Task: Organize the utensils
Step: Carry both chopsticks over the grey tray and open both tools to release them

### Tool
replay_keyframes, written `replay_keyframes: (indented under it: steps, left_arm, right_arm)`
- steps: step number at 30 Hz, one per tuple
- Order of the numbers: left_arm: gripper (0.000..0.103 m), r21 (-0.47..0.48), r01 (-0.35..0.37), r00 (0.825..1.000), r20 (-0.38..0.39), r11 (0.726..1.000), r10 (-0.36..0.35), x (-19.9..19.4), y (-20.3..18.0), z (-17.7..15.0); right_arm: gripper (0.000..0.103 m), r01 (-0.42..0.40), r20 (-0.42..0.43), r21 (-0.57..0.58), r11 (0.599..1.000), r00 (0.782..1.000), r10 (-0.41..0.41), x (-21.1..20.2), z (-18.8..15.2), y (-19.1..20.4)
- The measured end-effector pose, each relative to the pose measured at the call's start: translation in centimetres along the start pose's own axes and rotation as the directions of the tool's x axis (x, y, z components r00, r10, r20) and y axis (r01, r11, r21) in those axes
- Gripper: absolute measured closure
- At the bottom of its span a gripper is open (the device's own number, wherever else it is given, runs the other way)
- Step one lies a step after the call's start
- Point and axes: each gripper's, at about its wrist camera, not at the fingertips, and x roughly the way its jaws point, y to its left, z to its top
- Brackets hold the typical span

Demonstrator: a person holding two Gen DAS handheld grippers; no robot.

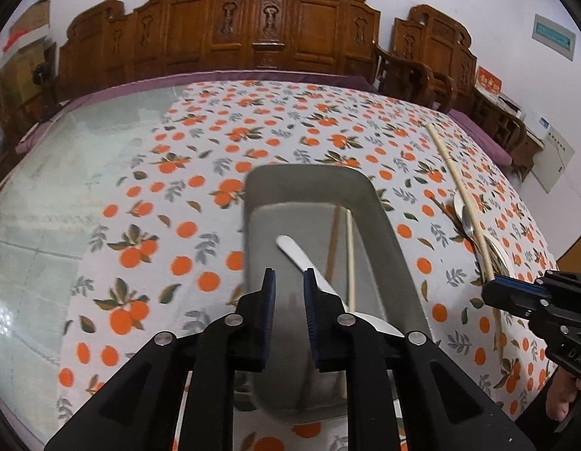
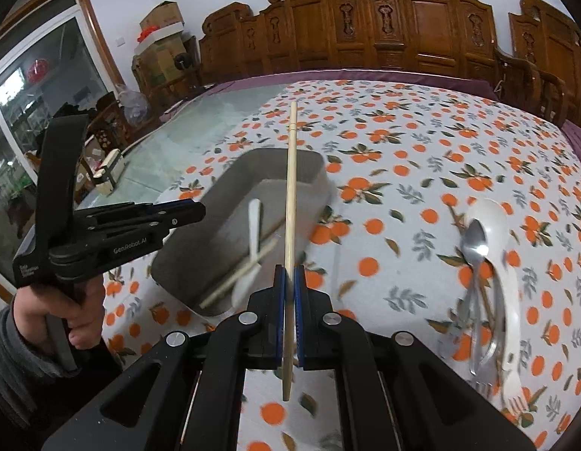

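The right gripper (image 2: 289,274) clamps a chopstick (image 2: 291,203) pointing ahead over the gray tray (image 2: 200,240), while the left gripper (image 1: 289,282) gapes empty above the tray.

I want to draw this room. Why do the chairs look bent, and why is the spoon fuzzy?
Both wrist views use a fisheye lens, so the carved brown wooden chairs curve along the top. In the right wrist view the shiny metal spoon and white plastic spoon smear with motion blur; the pale wooden chopstick stays sharp.
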Motion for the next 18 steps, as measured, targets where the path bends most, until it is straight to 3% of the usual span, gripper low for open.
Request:
replay_keyframes:
  steps: [18]
  left_arm:
    - [0.064,-0.033,-0.100,0.993,0.063,0.994,0.102,-2.4,4.1,0.8]
  right_arm:
    - [0.097,-0.052,-0.031,0.030,0.998,0.998,0.053,5.9,3.4,3.3]
